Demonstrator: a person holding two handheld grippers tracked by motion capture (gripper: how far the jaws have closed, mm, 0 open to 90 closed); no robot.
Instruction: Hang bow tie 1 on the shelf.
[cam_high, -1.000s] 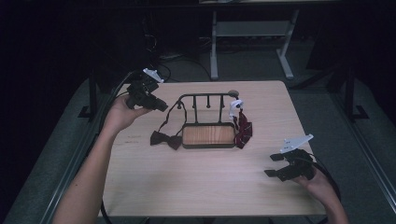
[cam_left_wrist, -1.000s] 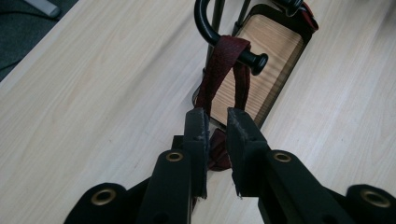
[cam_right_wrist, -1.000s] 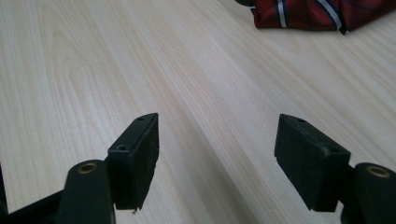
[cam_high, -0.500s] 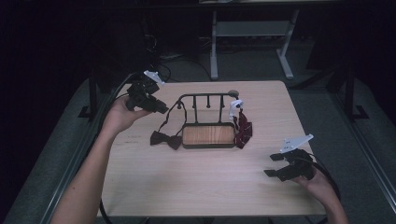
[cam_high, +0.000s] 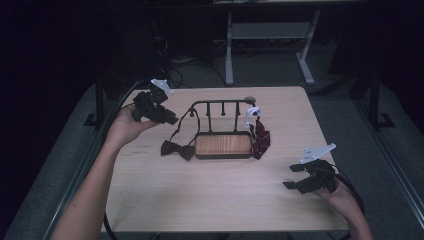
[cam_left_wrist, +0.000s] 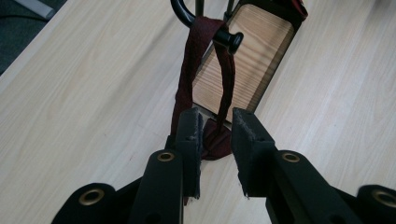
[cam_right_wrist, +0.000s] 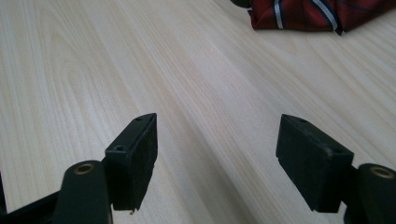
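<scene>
One rack (cam_high: 222, 145) stands mid-table: a black wire frame with a wooden base and a top rail carrying knobbed pegs. Two bow ties are counted. The dark maroon bow tie (cam_high: 178, 149) lies on the table (cam_high: 210, 200) against the rack's left end, and its strap (cam_left_wrist: 196, 70) runs up over an end peg (cam_left_wrist: 229, 39). The red striped bow tie (cam_high: 259, 140) hangs at the rack's right end, beside a white tag (cam_high: 251, 114).

Left gripper (cam_left_wrist: 215, 135): the jaws stand a small way apart and have just been opening. In the left gripper view the maroon strap hangs as a doubled band directly ahead of the gap, one run passing close by the left-hand jaw. The bow itself lies just beyond the tips. The pads are not seen pressing on the fabric.

Right gripper (cam_right_wrist: 217, 140): the jaws stand wide apart with bare table between them. The red striped bow tie, with pale stripes, lies well ahead and to the right of them.
</scene>
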